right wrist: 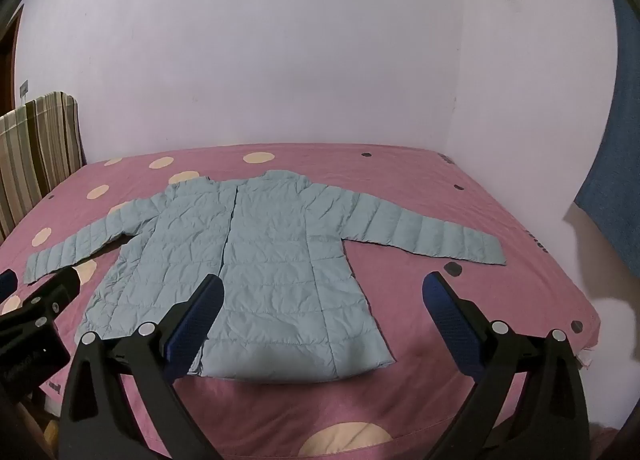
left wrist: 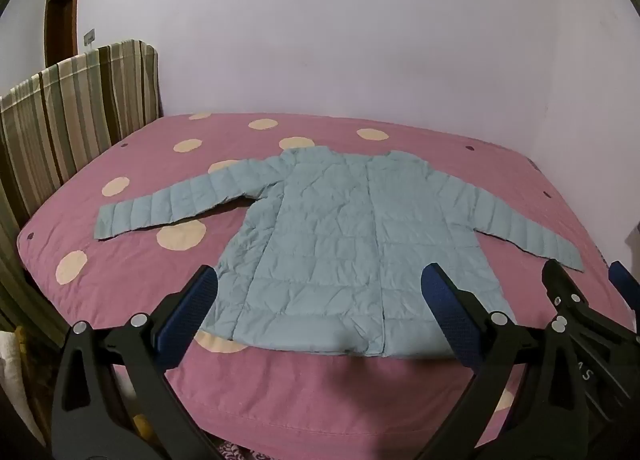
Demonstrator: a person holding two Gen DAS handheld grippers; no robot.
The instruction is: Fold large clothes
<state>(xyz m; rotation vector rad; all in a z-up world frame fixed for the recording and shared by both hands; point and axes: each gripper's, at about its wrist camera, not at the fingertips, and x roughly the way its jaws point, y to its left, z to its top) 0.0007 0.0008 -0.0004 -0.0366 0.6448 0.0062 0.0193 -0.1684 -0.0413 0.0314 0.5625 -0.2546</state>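
Pale blue quilted jacket [left wrist: 340, 236] spread flat on the pink spotted bed [left wrist: 132, 163], my left hand-held gripper [left wrist: 318, 288] and right hand-held gripper [right wrist: 322, 292] both wide, empty, above its near hem

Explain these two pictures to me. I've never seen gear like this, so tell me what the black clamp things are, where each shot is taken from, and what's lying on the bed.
The black clamps are two hand-held grippers, one in each of a person's hands. Each carries a wide-angle camera looking forward along its own blue-padded fingers, which bends the room's edges. One picture comes from the left gripper, the other from the right gripper; each also catches the other gripper at its edge. On the pink spotted bed cover lies a light blue quilted jacket, spread flat, sleeves out to the sides, hem nearest the cameras. Both grippers stand wide open above the near edge and hold nothing. No fold has been made.
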